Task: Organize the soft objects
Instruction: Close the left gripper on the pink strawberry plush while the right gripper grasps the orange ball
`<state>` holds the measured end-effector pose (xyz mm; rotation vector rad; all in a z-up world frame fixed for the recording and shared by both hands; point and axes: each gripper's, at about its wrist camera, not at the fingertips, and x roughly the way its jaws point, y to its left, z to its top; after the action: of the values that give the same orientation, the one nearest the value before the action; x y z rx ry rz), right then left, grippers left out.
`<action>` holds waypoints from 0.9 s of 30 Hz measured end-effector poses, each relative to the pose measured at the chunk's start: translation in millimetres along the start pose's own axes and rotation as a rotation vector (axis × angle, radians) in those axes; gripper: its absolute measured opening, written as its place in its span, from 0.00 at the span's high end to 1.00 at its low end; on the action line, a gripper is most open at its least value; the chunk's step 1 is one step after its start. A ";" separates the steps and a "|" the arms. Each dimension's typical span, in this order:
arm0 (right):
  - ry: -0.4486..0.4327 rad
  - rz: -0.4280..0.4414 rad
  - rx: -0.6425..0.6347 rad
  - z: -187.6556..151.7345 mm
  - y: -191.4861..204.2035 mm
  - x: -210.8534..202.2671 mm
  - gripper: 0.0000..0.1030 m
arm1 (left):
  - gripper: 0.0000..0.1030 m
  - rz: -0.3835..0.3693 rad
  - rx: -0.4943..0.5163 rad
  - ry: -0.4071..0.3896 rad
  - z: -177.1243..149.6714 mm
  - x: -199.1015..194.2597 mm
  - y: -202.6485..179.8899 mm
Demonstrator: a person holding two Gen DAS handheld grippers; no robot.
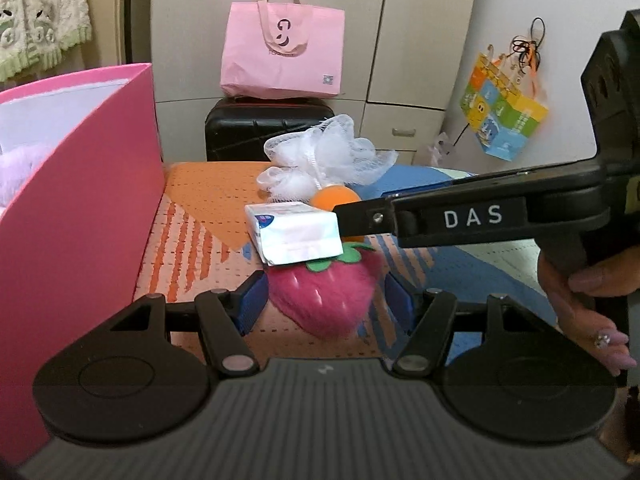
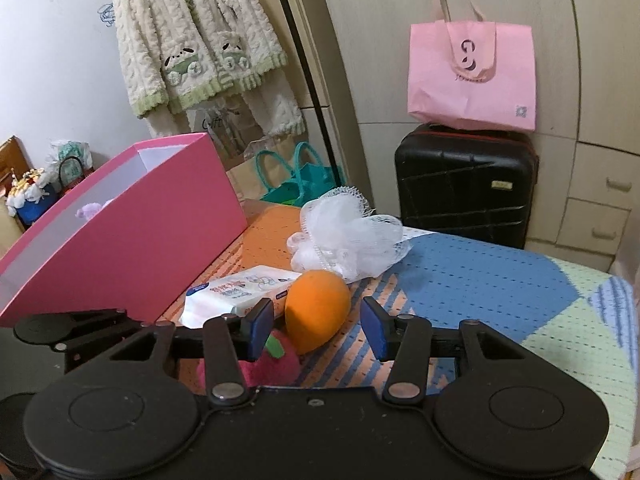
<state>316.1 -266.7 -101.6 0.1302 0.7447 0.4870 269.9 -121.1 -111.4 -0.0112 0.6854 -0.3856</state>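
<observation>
Two hand-held grippers frame this moment, and we read it from the nearest parts outward. Our left gripper (image 1: 322,300) stands with its blue-padded jaws spread on either side of a fuzzy magenta plush strawberry with green felt leaves (image 1: 324,300); whether the pads touch the fur we cannot tell. Our right gripper (image 2: 318,326) is likewise spread, its jaws flanking the lower end of an orange egg-shaped foam sponge (image 2: 316,308) without visibly pressing it; in the left wrist view this gripper enters from the right as a black bar, held by a hand (image 1: 588,312).

Just beyond the strawberry, and resting partly on its leaves, lies a white soft pack of tissues with blue print (image 1: 294,234). The orange sponge lies just beside the pack, touching or nearly touching it. Behind both sits a white mesh bath pouf (image 2: 348,236).

All four soft items rest on a quilted mat patterned in orange, blue and pale green (image 2: 480,280). On the mat's left stands an open pink cardboard box with a white interior (image 2: 132,240), in which a pale lilac fluffy thing (image 2: 90,210) shows.

Farther back we see a black hard-shell suitcase (image 2: 466,184) bearing a pink tote bag (image 2: 472,76), and a cream fleece jacket (image 2: 192,40) hanging on the wall.
</observation>
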 end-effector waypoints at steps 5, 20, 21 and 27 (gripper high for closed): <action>0.028 0.008 0.017 -0.5 -2.1 12.8 0.48 | 0.40 0.016 -0.020 0.004 -1.8 6.7 0.2; 0.026 0.017 -0.019 -13.2 8.5 5.0 0.65 | 0.48 0.029 0.029 0.007 -7.4 3.6 -4.1; 0.022 0.014 -0.018 -14.9 10.3 2.1 0.65 | 0.48 0.023 0.030 0.014 -8.2 -0.4 -4.5; -0.014 -0.040 -0.015 -27.4 20.7 -19.9 0.65 | 0.48 -0.003 0.067 0.009 -15.3 -26.5 -10.5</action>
<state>277.2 -259.3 -103.5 0.1051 0.7284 0.4532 238.1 -119.8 -105.6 0.0527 0.6808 -0.4112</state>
